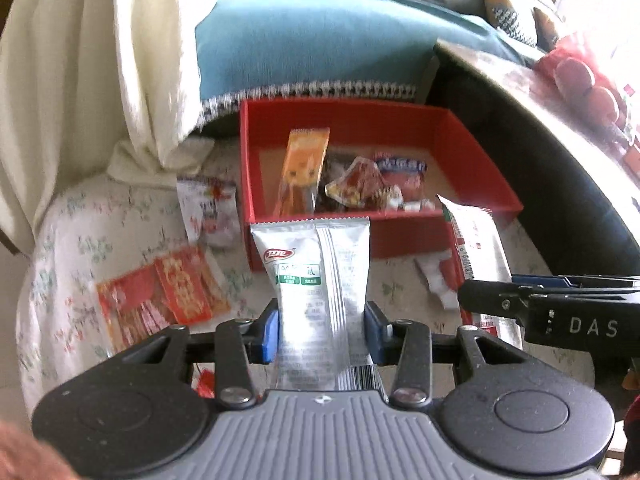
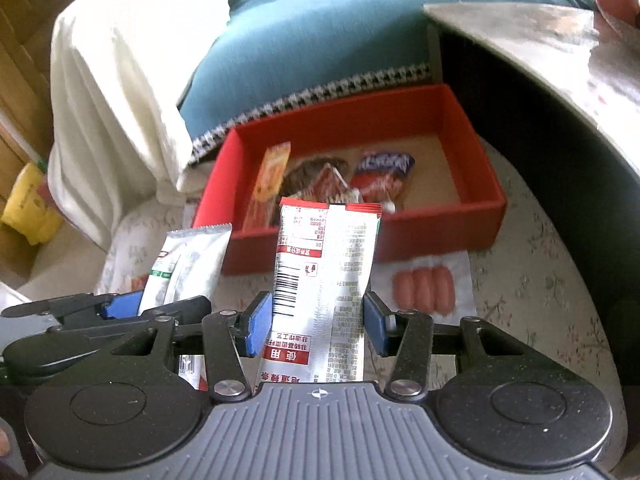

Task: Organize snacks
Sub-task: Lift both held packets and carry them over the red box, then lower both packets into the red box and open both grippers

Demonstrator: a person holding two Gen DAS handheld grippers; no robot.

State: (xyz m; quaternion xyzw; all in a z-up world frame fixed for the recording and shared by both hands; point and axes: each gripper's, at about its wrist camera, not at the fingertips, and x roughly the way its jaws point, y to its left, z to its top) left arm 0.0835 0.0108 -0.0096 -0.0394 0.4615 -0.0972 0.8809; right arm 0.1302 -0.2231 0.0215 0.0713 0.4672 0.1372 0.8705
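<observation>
- Blue upholstered cushion (image 1: 304, 36), smooth-woven, edged with a black-and-white houndstooth band; behind the box.
- Cream cloth (image 1: 100, 60), soft and creased, draped at far left.
- Floral fabric surface (image 1: 80, 232), pale with small printed sprigs; carries the box and loose packets.
- Dark curved worktop (image 2: 540, 40) with glossy mottled top, at right.
- Red box (image 1: 480, 152), rectangular, matte card walls, open-topped; contains an orange wrapper (image 1: 304, 168), a crinkled clear-and-red packet (image 1: 360, 184) and a blue-and-red packet (image 1: 400, 172), lying together near the front wall.
- Left claw (image 1: 322, 334), blue pads pressed against both sides of a silver foil sachet (image 1: 320, 280); sachet upright, flat, crimped top edge, held just in front of the box.
- Right claw (image 2: 316, 326), blue pads clamped on a red-and-white sachet (image 2: 324, 272); glossy, barcode printed, upright before the box's front wall.
- Red-and-gold packets (image 1: 168, 296), flat, on fabric at left.
- Clear pack of pink sausages (image 2: 424, 290), rounded, beside the right claw.
</observation>
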